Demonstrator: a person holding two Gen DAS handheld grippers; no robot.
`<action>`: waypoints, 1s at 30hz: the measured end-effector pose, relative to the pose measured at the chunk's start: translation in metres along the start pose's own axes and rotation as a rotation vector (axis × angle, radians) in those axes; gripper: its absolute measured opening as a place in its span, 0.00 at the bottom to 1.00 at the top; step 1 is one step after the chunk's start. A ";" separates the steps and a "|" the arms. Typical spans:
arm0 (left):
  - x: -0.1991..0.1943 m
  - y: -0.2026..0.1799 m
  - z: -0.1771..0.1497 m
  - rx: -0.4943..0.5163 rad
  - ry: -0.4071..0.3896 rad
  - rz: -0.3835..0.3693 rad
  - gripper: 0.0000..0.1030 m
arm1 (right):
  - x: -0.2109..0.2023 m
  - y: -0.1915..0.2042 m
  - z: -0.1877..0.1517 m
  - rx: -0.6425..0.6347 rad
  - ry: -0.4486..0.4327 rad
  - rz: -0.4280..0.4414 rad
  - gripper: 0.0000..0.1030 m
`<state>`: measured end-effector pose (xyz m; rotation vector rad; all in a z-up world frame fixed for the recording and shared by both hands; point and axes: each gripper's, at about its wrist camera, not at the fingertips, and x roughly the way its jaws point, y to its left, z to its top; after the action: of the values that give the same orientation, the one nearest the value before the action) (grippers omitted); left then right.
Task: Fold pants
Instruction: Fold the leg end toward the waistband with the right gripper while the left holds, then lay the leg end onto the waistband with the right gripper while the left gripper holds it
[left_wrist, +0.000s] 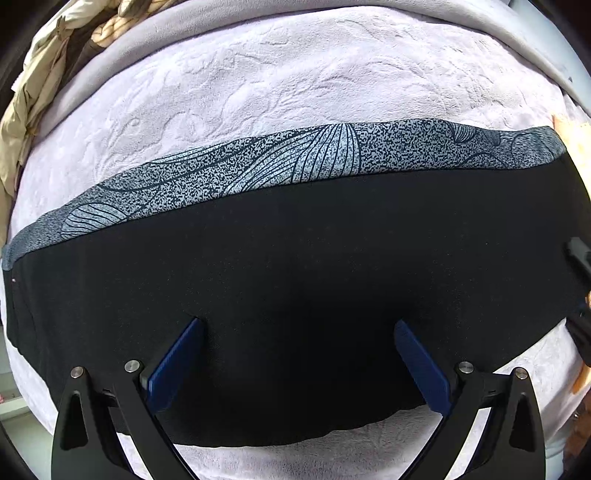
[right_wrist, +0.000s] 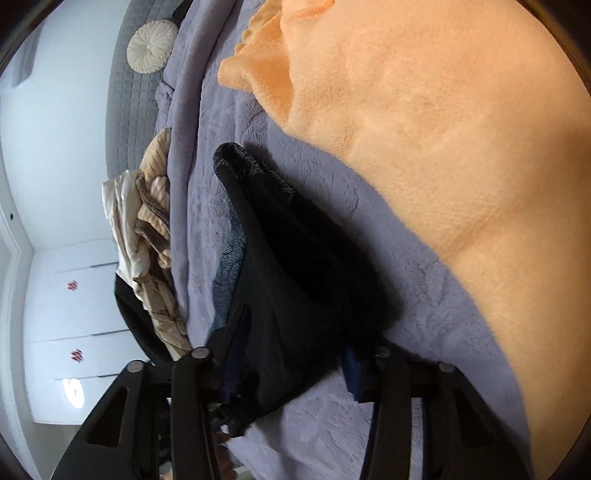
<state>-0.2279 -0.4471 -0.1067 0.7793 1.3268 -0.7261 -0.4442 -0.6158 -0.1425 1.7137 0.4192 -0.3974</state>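
Observation:
The black pants (left_wrist: 295, 280) lie flat across the lilac bed cover (left_wrist: 258, 85), with a grey speckled patterned band (left_wrist: 280, 162) along their far edge. My left gripper (left_wrist: 299, 325) is open, its blue pads (left_wrist: 177, 365) spread wide just above the black cloth and holding nothing. In the right wrist view the pants (right_wrist: 295, 258) run away from the camera in a bunched ridge. My right gripper (right_wrist: 291, 358) has black cloth between its fingers; the jaws stand partly apart and the cloth hides the pads' contact. A bit of the right gripper shows at the edge of the left wrist view (left_wrist: 581, 266).
An orange fleece blanket (right_wrist: 424, 122) covers the bed to the right of the pants. A pile of beige and striped clothes (right_wrist: 151, 229) lies at the bed's far side. A round cushion (right_wrist: 151, 44) rests by the grey headboard. White drawers (right_wrist: 74, 314) stand at left.

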 end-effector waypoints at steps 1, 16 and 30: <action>-0.004 0.001 0.001 -0.004 -0.002 -0.009 0.86 | 0.002 0.002 0.000 0.012 -0.002 0.045 0.13; -0.014 -0.042 0.070 0.021 -0.188 0.034 0.63 | 0.001 0.055 -0.008 -0.190 0.019 0.035 0.13; -0.023 -0.041 -0.015 0.108 -0.217 -0.070 0.74 | 0.014 0.113 -0.044 -0.424 0.071 -0.029 0.13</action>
<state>-0.2727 -0.4574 -0.0880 0.7205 1.1295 -0.9177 -0.3757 -0.5912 -0.0442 1.3120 0.5391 -0.2472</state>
